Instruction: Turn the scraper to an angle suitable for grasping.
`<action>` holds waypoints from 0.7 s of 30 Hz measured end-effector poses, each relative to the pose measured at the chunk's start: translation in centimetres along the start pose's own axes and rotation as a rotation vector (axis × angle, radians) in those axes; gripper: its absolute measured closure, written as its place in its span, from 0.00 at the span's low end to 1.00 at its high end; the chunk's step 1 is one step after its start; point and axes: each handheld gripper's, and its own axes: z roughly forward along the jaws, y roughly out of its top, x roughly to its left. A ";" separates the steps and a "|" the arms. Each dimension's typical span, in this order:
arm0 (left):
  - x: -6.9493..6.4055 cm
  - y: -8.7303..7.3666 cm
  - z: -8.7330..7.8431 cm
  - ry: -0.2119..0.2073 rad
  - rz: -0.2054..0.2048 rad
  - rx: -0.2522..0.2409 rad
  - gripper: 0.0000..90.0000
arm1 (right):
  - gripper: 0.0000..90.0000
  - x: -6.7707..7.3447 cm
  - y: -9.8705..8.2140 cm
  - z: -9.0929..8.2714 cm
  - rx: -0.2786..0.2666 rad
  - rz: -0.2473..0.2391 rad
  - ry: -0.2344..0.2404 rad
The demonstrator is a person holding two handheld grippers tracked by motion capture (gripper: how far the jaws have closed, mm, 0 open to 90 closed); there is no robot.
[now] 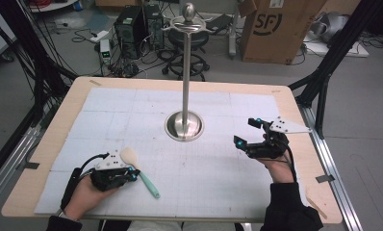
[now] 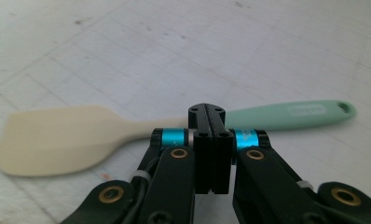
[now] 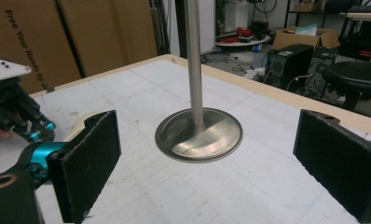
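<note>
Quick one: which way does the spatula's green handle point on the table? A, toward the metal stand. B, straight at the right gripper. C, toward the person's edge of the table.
C: in the high view the spatula lies with its cream blade farther up the table and its green handle slanting back toward the person's edge.

Your table (image 1: 55,139) carries a mat (image 1: 218,168). The stand (image 1: 184,126) sits on the mat at centre, toward the far side. The spatula (image 1: 140,172) lies on the mat near left, just beside your left gripper (image 1: 132,174). Your right gripper (image 1: 245,132) is right of the stand, well apart from the spatula
</note>
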 end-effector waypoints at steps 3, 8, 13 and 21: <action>-0.9 -0.1 0.4 -0.027 0.026 0.016 1.00 | 0.07 0.0 0.0 0.0 -0.005 -0.002 -0.004; -1.0 0.7 1.6 -0.048 0.047 0.012 1.00 | 0.07 0.0 0.0 0.1 0.004 -0.002 -0.005; -0.9 2.0 3.3 -0.024 0.050 0.010 1.00 | 0.07 0.1 -0.2 0.4 0.019 -0.001 -0.002; -0.3 3.3 5.1 0.010 0.034 -0.008 1.00 | 0.07 0.2 -0.3 0.6 0.026 -0.002 0.000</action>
